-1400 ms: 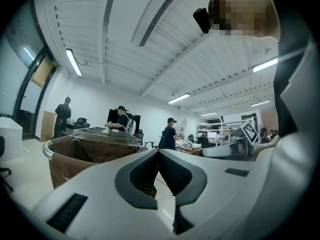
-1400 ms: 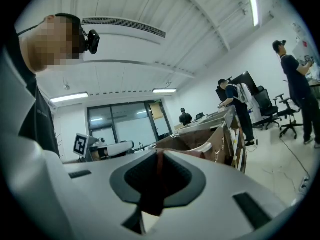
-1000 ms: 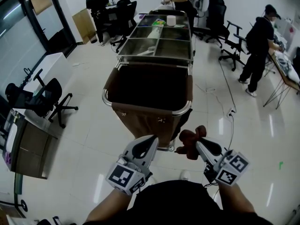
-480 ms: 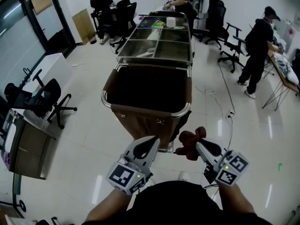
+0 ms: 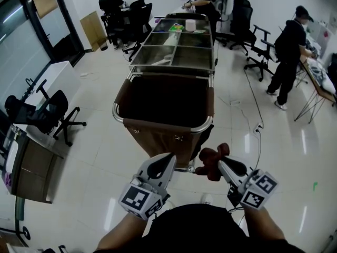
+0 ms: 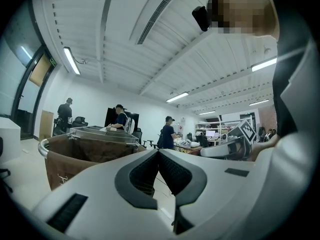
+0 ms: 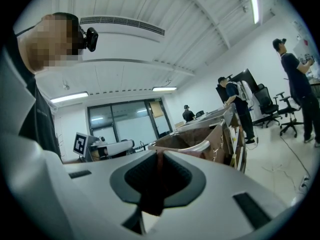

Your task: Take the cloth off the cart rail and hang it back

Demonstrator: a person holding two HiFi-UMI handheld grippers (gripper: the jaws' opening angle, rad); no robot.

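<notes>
1. The cloth point(image 5: 211, 161) is seen in a dark reddish brown.
2. The left claw point(image 5: 169, 157) and the right claw point(image 5: 221, 163) are finished in pale grey-white, and their inner pads are lined in black with a fine ribbed pattern.
3. Each marker cube point(image 5: 140, 199) is printed with black square patterns on white.
4. The cart bag point(image 5: 158, 136) is coloured brown, and its rail point(image 5: 164, 123) is finished in shiny silver.
5. The cart trays point(image 5: 174, 54) are made in steel grey.
6. The floor point(image 5: 100, 146) is laid in glossy white tiles, streaked with bright glare.
7. The office chair point(image 5: 50, 112) is done in black.
</notes>
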